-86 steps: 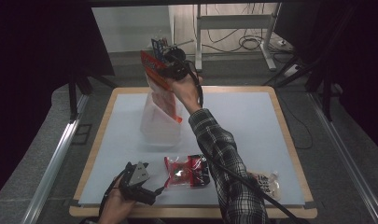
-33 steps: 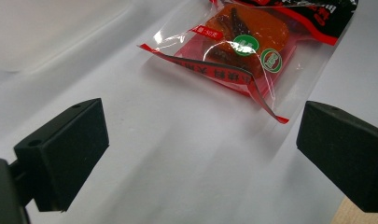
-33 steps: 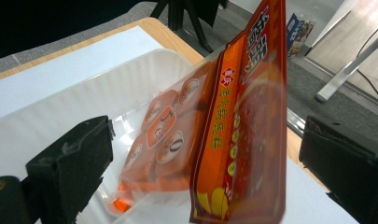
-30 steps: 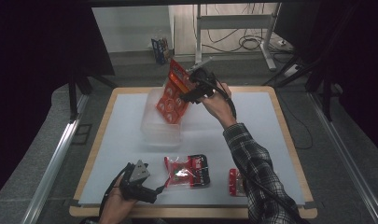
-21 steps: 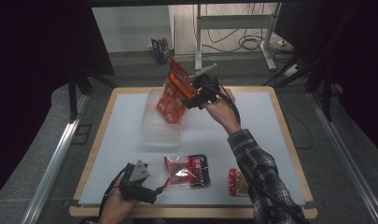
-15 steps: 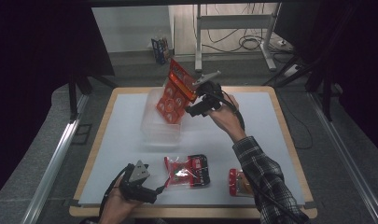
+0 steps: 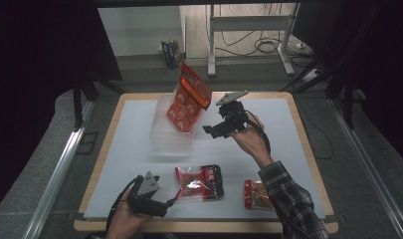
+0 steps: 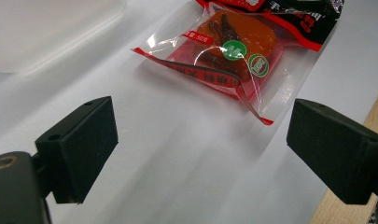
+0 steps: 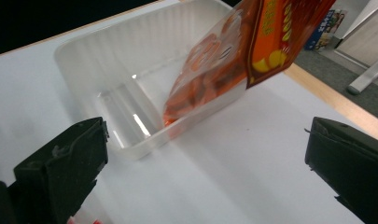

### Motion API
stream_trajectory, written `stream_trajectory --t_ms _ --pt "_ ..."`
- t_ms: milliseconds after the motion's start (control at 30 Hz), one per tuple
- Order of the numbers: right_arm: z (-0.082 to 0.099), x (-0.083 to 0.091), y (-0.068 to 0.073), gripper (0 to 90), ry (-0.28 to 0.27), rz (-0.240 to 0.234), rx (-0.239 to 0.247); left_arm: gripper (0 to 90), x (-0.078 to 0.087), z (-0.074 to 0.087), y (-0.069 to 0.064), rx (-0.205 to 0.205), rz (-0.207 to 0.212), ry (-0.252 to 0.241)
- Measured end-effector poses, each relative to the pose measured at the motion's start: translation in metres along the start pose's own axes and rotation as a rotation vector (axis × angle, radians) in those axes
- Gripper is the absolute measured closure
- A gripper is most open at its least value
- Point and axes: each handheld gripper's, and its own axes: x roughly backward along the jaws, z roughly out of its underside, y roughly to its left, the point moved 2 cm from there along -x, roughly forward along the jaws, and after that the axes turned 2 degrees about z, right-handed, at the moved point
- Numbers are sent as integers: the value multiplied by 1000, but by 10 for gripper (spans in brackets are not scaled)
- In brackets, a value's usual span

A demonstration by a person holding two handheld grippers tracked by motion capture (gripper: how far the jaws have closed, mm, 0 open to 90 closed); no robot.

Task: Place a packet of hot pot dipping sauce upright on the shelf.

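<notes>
Released now, the tall orange snack bag (image 7: 189, 98) leans in the clear plastic tub (image 7: 169, 137); right gripper (image 7: 220, 128) has backed off, jaws apart; left gripper (image 7: 156, 206) rests open near the red clear-windowed packet (image 7: 199, 182).

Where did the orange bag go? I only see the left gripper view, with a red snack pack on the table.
Observer: The orange bag stands tilted in a clear plastic tub at the far side of the table.
Operator: Is something holding it?
Observer: No. The right gripper is beside the tub, its fingers wide apart with nothing between them.
Operator: Any more snacks?
Observer: Yes, another small red pack lies near the front right edge, beside the person's sleeve.
</notes>
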Motion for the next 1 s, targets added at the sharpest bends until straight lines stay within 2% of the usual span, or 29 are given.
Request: stream_trajectory --t_ms 300,500,733,1000 --pt "29 10 10 0 -24 -34 -40 127 1 -2 -1 -2 3 -11" --pt "52 16 17 0 -39 -56 -42 166 1 -3 -1 -1 10 -22" --pt "67 20 22 2 -39 -59 -45 200 2 -4 -2 -10 18 -23" --pt "86 30 28 5 -22 -52 -54 252 4 -4 -2 0 23 -42"
